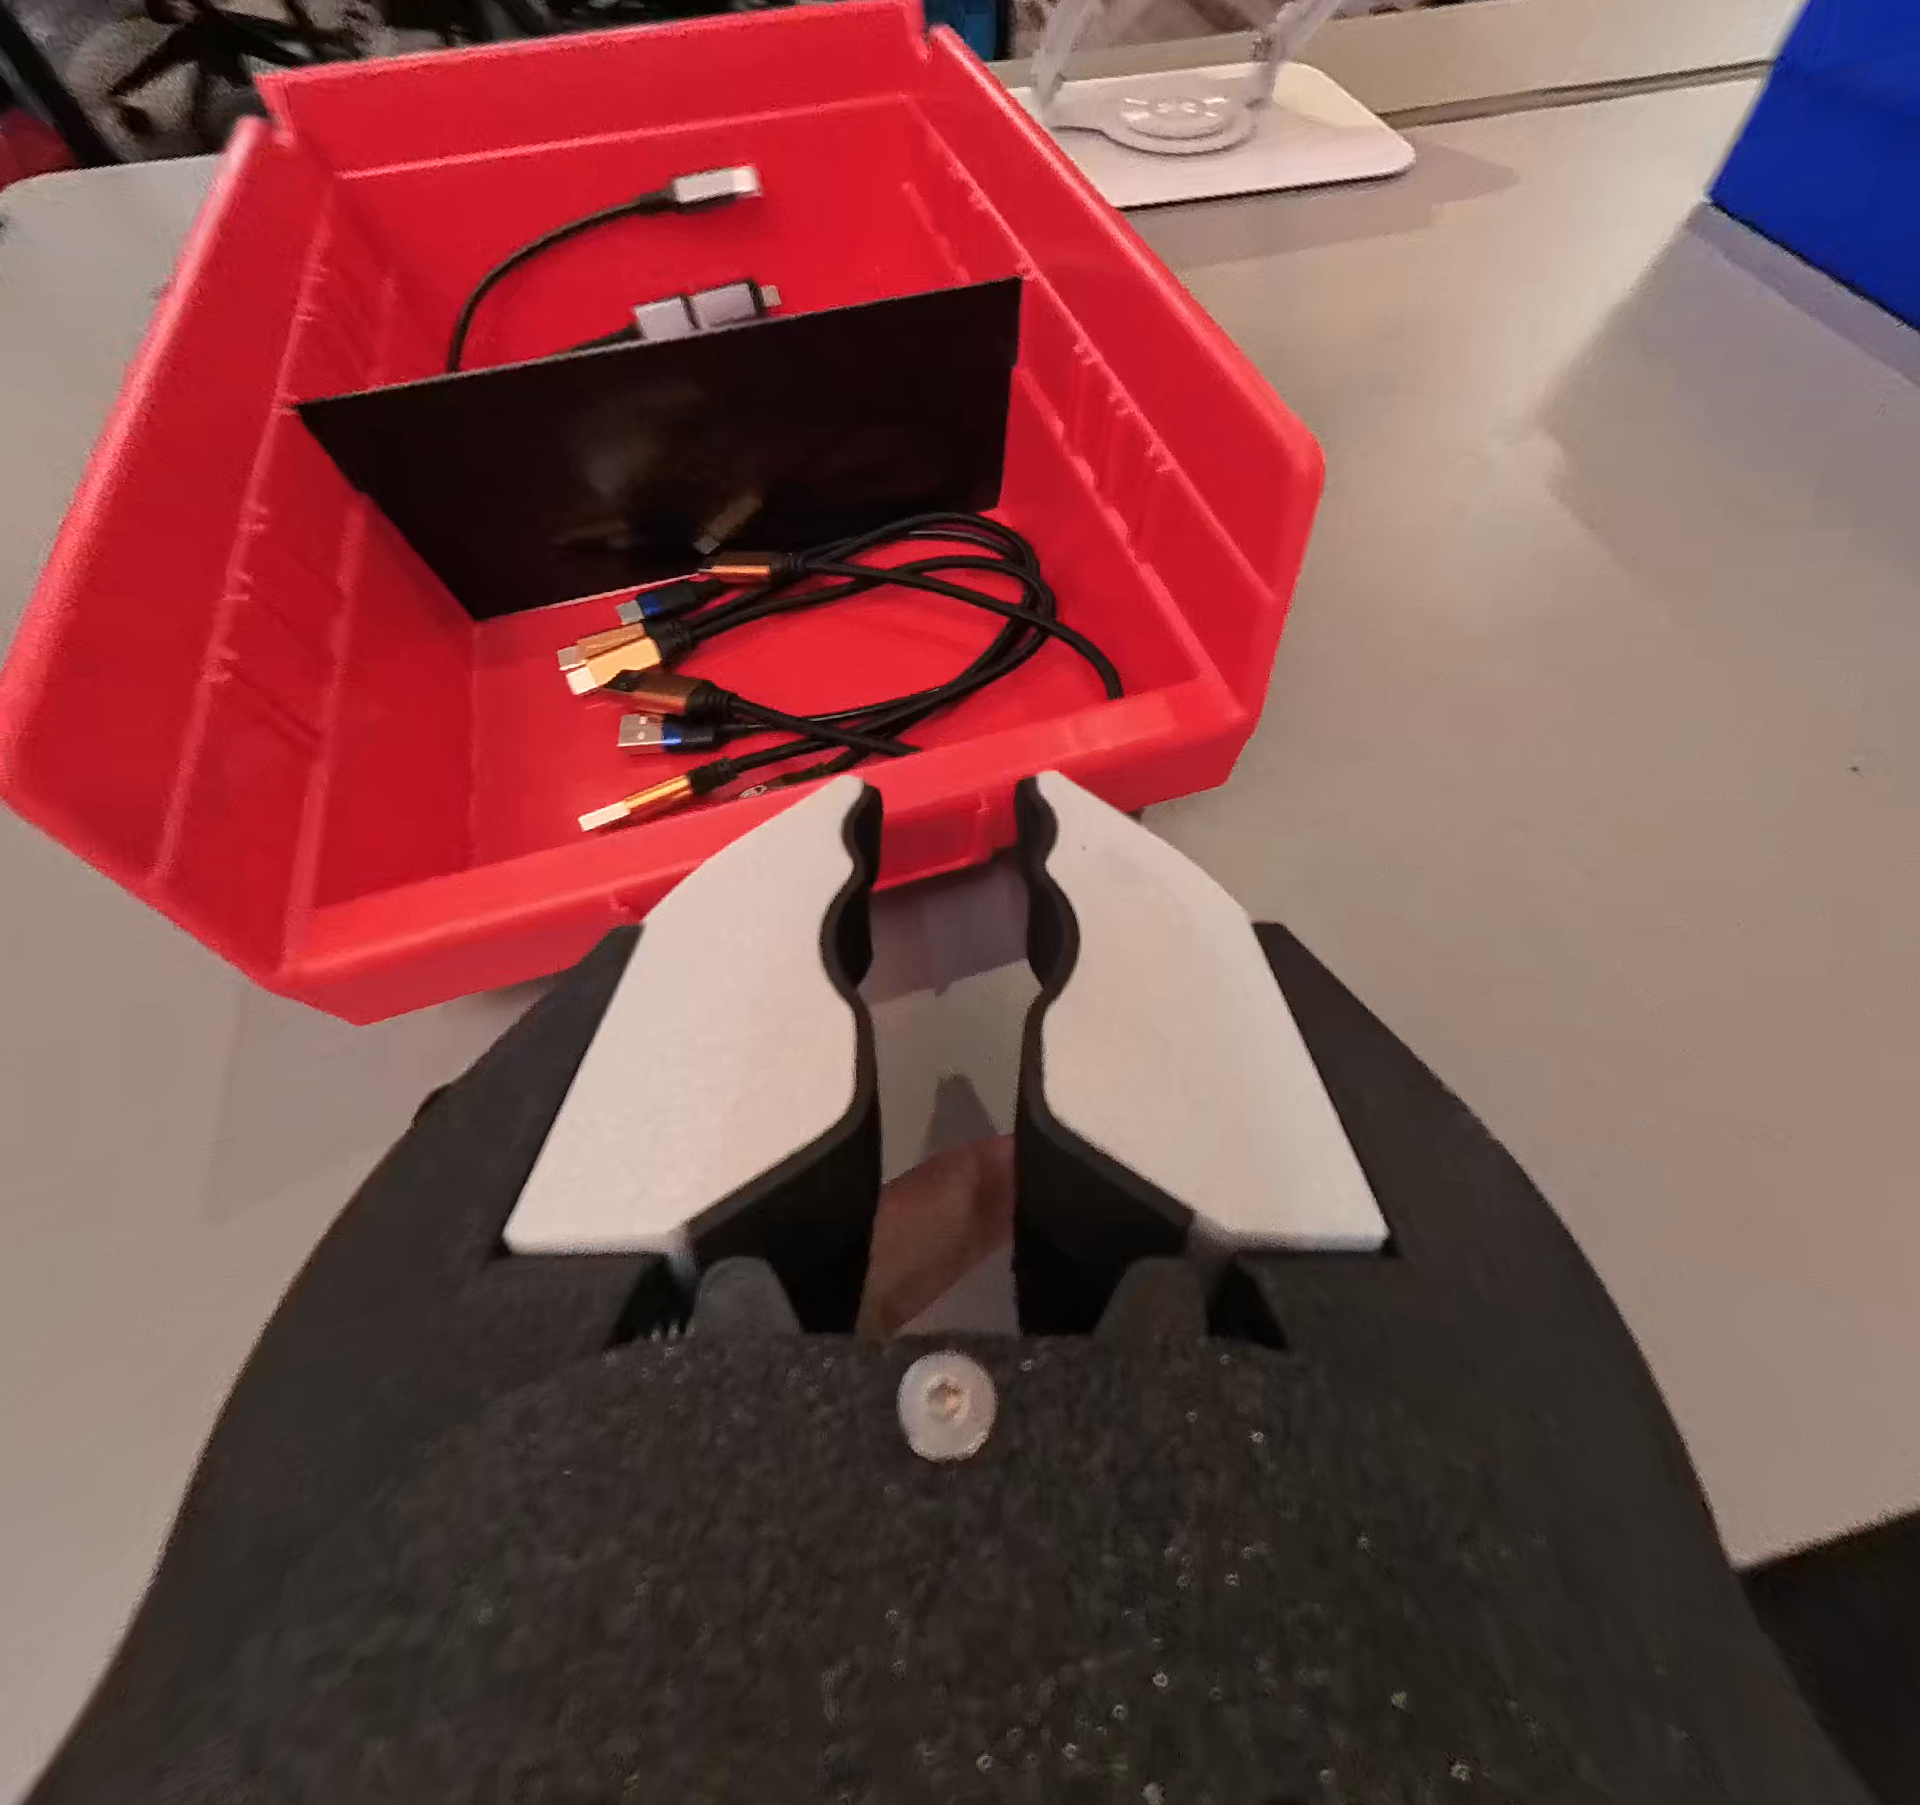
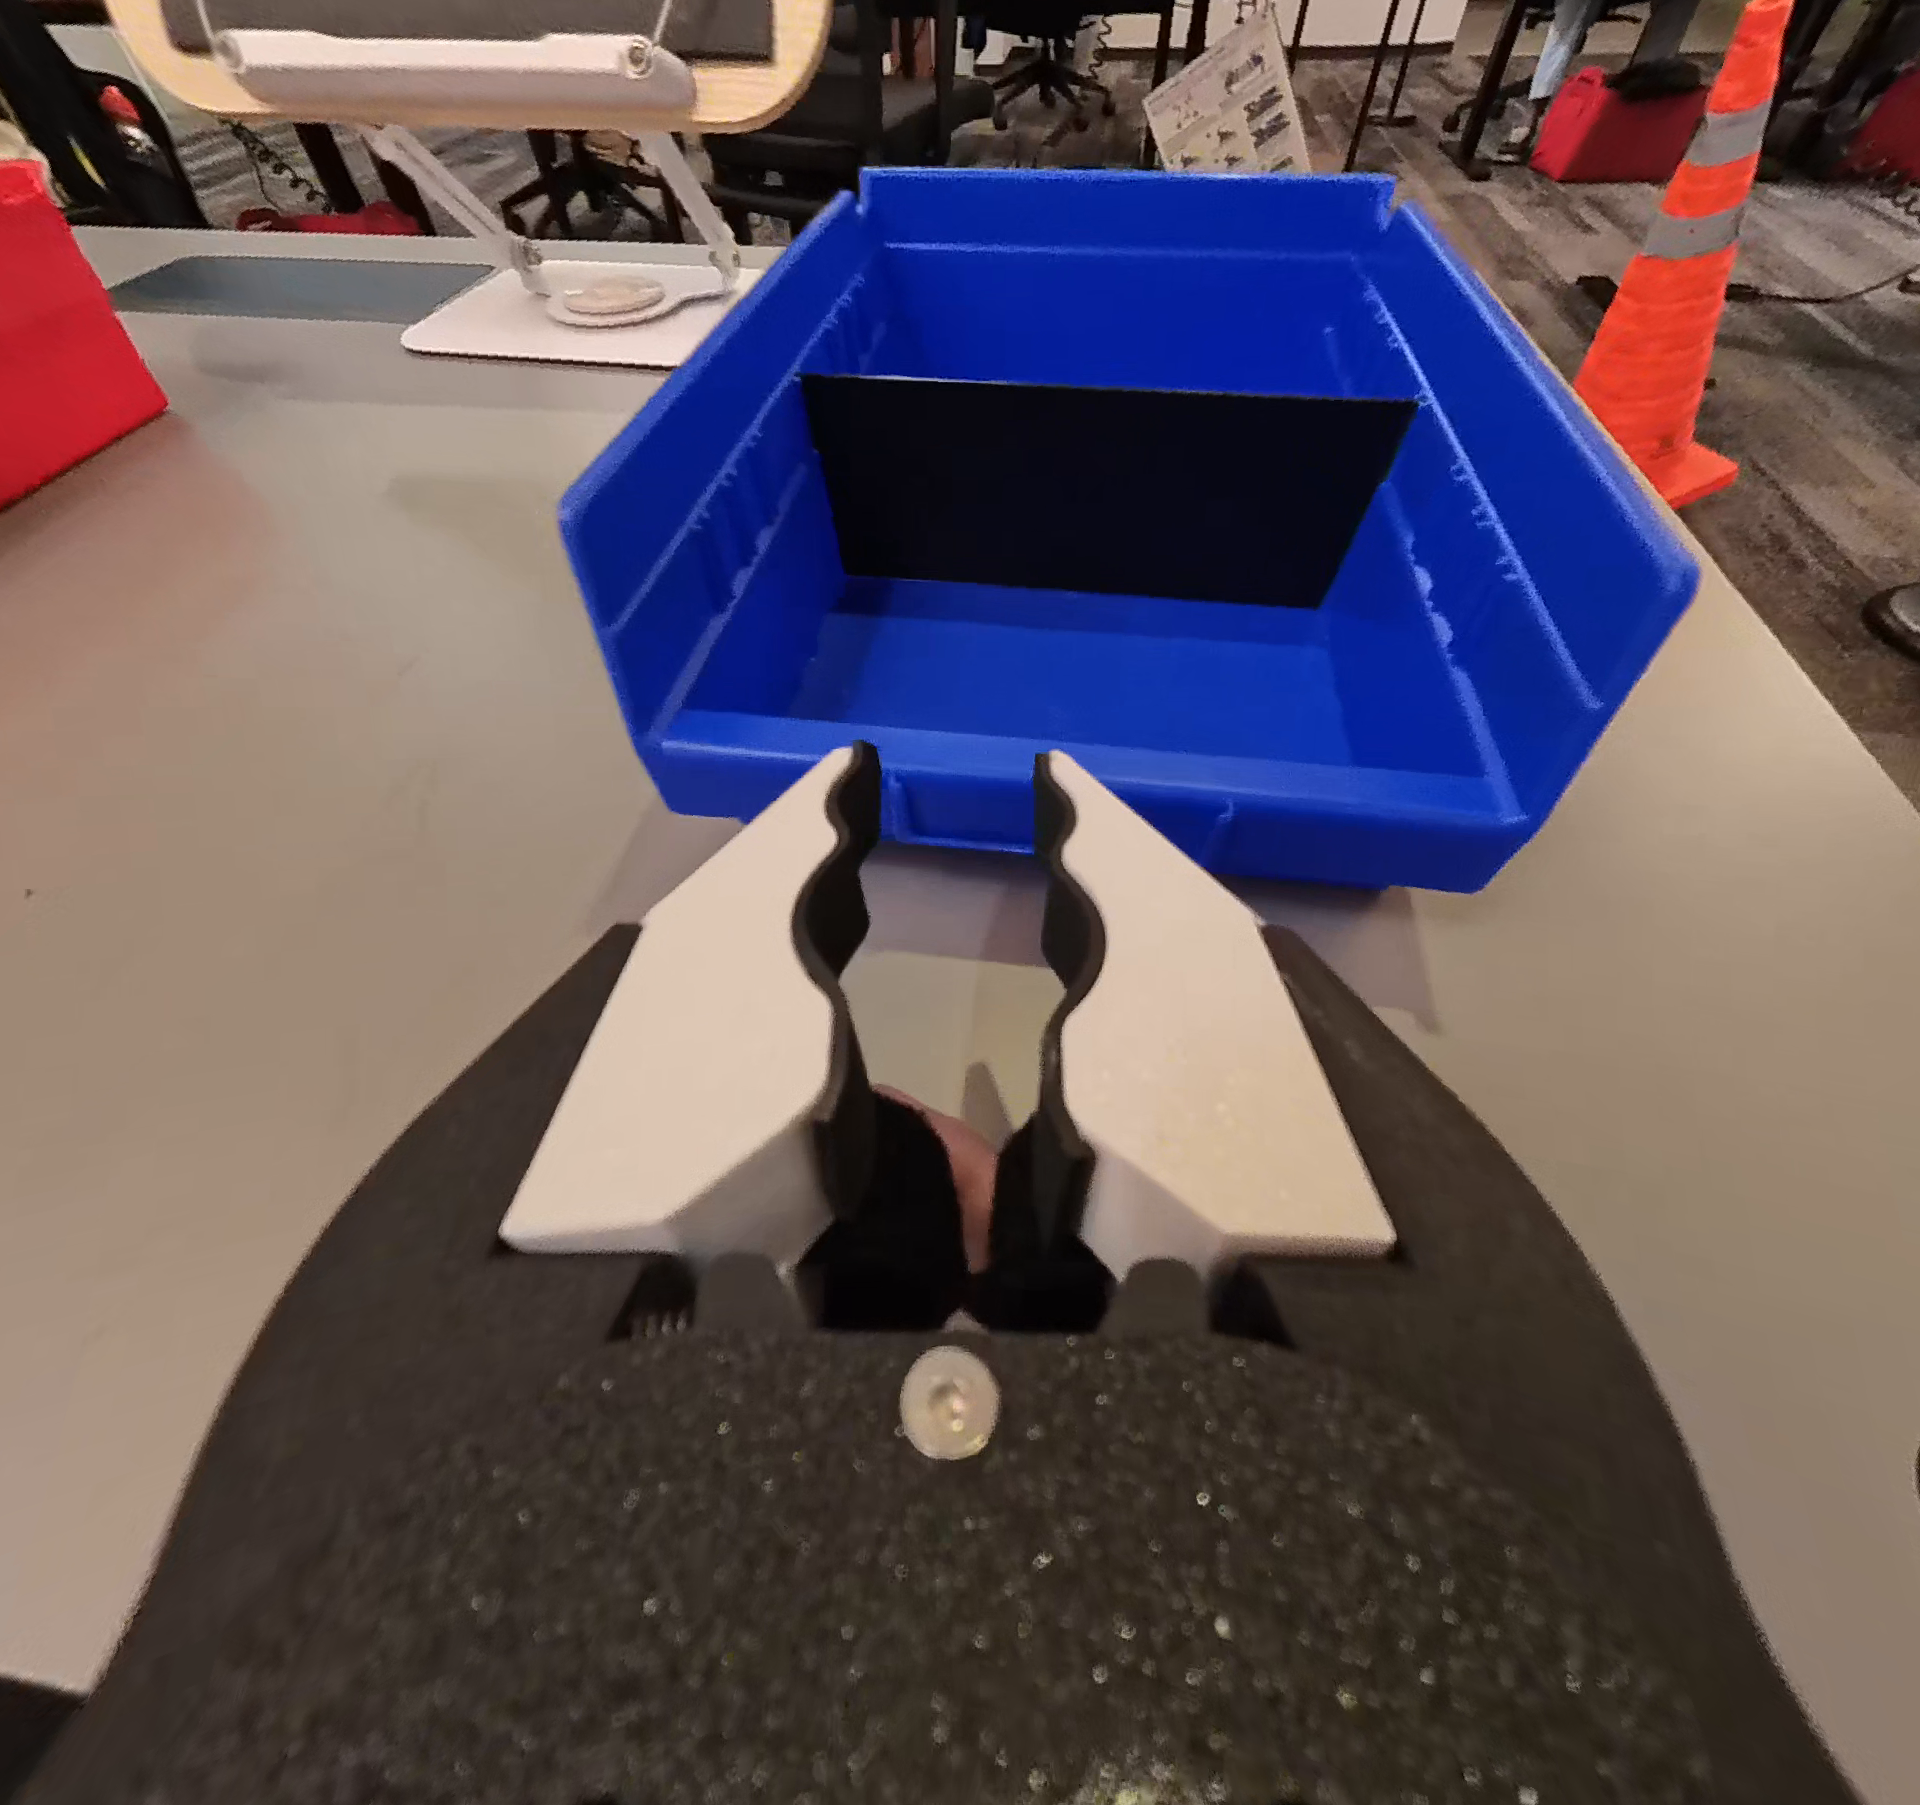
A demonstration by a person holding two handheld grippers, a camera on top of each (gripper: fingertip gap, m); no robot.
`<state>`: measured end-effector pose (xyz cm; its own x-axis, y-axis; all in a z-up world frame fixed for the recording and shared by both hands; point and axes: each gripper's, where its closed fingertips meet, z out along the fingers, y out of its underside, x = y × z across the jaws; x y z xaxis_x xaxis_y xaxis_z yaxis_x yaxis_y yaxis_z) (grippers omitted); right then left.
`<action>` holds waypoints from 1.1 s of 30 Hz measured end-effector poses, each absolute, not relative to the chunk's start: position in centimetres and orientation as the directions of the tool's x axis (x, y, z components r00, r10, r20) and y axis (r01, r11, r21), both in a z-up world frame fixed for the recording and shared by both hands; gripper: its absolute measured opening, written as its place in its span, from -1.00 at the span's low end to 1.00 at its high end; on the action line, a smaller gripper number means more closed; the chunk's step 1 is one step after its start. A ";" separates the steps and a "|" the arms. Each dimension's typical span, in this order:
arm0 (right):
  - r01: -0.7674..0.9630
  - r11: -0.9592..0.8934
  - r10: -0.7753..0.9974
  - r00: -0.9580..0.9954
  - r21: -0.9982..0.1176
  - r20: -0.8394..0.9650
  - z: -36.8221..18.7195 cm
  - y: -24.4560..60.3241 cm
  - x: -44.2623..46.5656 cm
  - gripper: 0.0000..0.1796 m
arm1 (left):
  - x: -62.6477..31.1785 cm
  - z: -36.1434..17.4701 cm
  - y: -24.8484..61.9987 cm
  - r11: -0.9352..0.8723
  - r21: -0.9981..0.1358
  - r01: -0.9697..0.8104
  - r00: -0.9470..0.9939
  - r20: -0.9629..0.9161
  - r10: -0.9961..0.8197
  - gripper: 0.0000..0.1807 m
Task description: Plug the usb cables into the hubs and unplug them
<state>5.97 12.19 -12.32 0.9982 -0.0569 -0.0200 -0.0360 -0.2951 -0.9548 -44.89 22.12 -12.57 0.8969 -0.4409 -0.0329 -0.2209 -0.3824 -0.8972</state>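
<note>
A red bin (image 1: 1164, 467) sits on the grey table in the left wrist view. A black divider (image 1: 665, 467) splits it. The near compartment holds several black USB cables (image 1: 831, 633) with gold and blue plugs. The far compartment holds grey USB hubs (image 1: 696, 311) with black leads. My left gripper (image 1: 948, 799) is open and empty, just before the bin's front rim. In the right wrist view a blue bin (image 2: 1558, 529) with a black divider (image 2: 1101, 488) shows nothing in its near compartment. My right gripper (image 2: 958, 768) is open and empty at its front rim.
A white stand base (image 1: 1236, 134) sits behind the red bin; it also shows in the right wrist view (image 2: 582, 311). The red bin's corner (image 2: 62, 353) shows at the left. An orange cone (image 2: 1683, 259) stands on the floor beyond the table's right edge. Left tips to right tips: about 50 cm.
</note>
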 end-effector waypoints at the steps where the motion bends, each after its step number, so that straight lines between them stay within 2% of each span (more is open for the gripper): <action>1: -0.023 -0.293 -0.050 0.999 -0.956 -0.009 -12.2 12.2 5.7 -0.69 | -44.7 -12.4 22.0 -0.383 -0.889 -0.250 0.878 -0.040 -0.478 -0.72; 4: 0.016 -0.278 -0.021 1.000 -0.960 0.022 -11.9 12.2 4.6 -0.69 | -45.0 -11.2 22.3 -0.352 -0.849 -0.393 0.804 -0.132 -0.579 -0.70; 7: 0.066 -0.275 0.016 0.998 -0.959 0.064 -11.8 12.5 3.4 -0.69 | -45.4 -10.6 23.2 -0.306 -0.747 -0.591 0.675 -0.251 -0.694 -0.68; 12: 0.065 -0.269 0.075 0.996 -0.961 0.046 -11.9 13.2 1.4 -0.69 | -45.5 -11.3 25.9 -0.122 -0.427 -0.896 0.307 -0.398 -0.865 -0.66; 15: 0.033 -0.273 0.127 0.992 -0.961 -0.002 -12.1 13.5 0.2 -0.70 | -46.0 -13.2 27.6 0.034 -0.192 -0.981 0.041 -0.373 -0.927 -0.66; 18: -0.154 -0.246 0.270 0.937 -0.957 -0.220 -10.9 13.4 -2.2 -0.76 | -47.1 -14.8 29.7 0.119 -0.026 -0.993 -0.106 -0.293 -0.950 -0.65; 20: -0.192 -0.240 0.289 0.922 -0.952 -0.259 -10.4 13.5 -2.4 -0.77 | -47.2 -15.8 30.0 0.151 0.000 -0.989 -0.148 -0.184 -0.972 -0.68; 22: -0.160 -0.228 0.290 0.930 -0.960 -0.224 -10.4 13.5 -2.3 -0.78 | -46.9 -16.7 29.8 0.169 -0.013 -0.986 -0.168 -0.083 -0.982 -0.68; 25: -0.102 -0.227 0.280 0.946 -0.969 -0.165 -10.7 13.6 -2.2 -0.78 | -47.3 -18.2 29.6 0.187 0.036 -0.982 -0.188 -0.002 -0.982 -0.66; 28: -0.130 -0.247 0.268 0.943 -0.960 -0.196 -11.1 13.7 -2.3 -0.78 | -47.6 -19.1 28.7 0.151 0.046 -0.988 -0.146 0.088 -0.985 -0.65; 33: -0.158 -0.275 0.259 0.938 -0.948 -0.231 -11.8 14.2 -2.1 -0.78 | -47.7 -18.7 28.6 0.218 0.004 -0.976 -0.217 0.053 -0.975 -0.85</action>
<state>-2.09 14.16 -11.76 0.9380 0.2585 -0.2308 -0.1575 -0.2752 -0.9484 -47.70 28.63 -18.67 -0.2173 -0.9747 0.0527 -0.9760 0.2178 0.0041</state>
